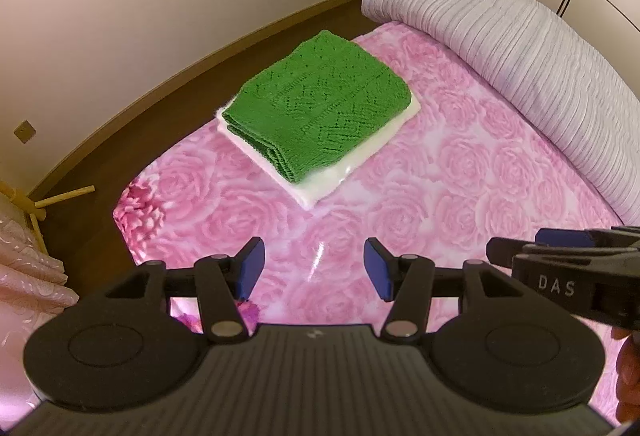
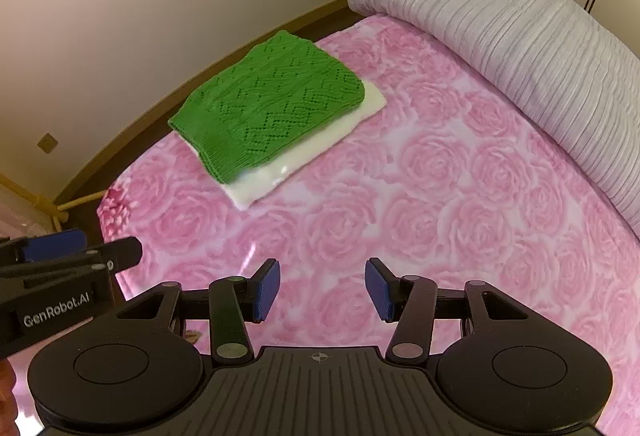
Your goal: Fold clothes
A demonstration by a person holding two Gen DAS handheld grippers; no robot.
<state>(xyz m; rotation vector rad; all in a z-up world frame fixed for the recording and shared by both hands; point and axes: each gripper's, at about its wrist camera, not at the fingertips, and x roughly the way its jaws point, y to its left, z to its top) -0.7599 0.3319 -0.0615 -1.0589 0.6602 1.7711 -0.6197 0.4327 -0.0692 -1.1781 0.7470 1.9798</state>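
A folded green knit garment (image 1: 320,104) lies on top of a folded white garment (image 1: 340,160) on the pink rose-patterned bed (image 1: 440,196). Both show in the right wrist view too, the green one (image 2: 268,104) over the white one (image 2: 312,152). My left gripper (image 1: 314,268) is open and empty, held above the bed, well short of the stack. My right gripper (image 2: 322,290) is open and empty, also short of the stack. Each gripper shows at the edge of the other's view.
A grey ribbed bolster (image 1: 520,68) runs along the bed's right side. A brown wooden floor (image 1: 132,108) and cream wall lie left. A wooden stand (image 1: 52,200) and pink fabric (image 1: 28,276) are at the far left.
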